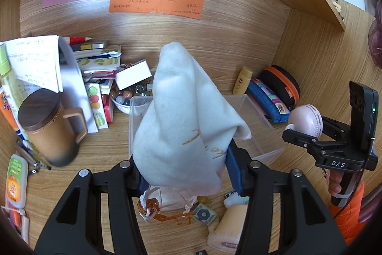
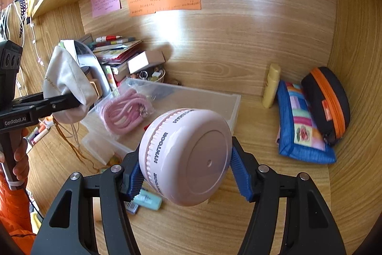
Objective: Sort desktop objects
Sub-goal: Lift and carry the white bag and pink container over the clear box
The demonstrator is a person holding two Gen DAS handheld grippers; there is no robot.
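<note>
Blue ribbed pads of the left gripper (image 1: pixel 187 173) clamp the lower part of a pale cloth pouch (image 1: pixel 186 116), which rises between the jaws into a soft peak; gold lettering marks its front, and its white and orange drawstrings (image 1: pixel 152 207) hang beneath the jaws above the wooden desk (image 1: pixel 114 142). Directly beyond the pouch lies a clear plastic box (image 1: pixel 260 126). Left of the jaws stands a brown lidded mug (image 1: pixel 51 128), with a pile of books and papers (image 1: pixel 95 68) behind it and a small bowl of beads (image 1: pixel 124 97) beside the pile. Under the jaws lie a cream tube (image 1: pixel 229 226) and a small patterned packet (image 1: pixel 205 214).

The right gripper (image 2: pixel 186 173) grips a round pink device (image 2: pixel 188 157) printed HYYTOOR, its blue pads pressed against opposite sides. Beyond it the clear plastic box (image 2: pixel 191 97) holds a bagged coil of pink cord (image 2: pixel 126 109). Right of the jaws lie a blue patchwork pouch (image 2: pixel 303 126) and a black case with an orange zip (image 2: pixel 327 102), with a yellow bottle (image 2: pixel 271 85) upright against the back wall. Below the jaws rests a mint-green eraser-like block (image 2: pixel 149 201). Left of the jaws the left gripper (image 2: pixel 74 103) appears side-on, held by a hand (image 2: pixel 20 164) with an orange sleeve (image 2: pixel 14 212). Pink, green and orange notes (image 2: pixel 164 0) are stuck on the back panel.
</note>
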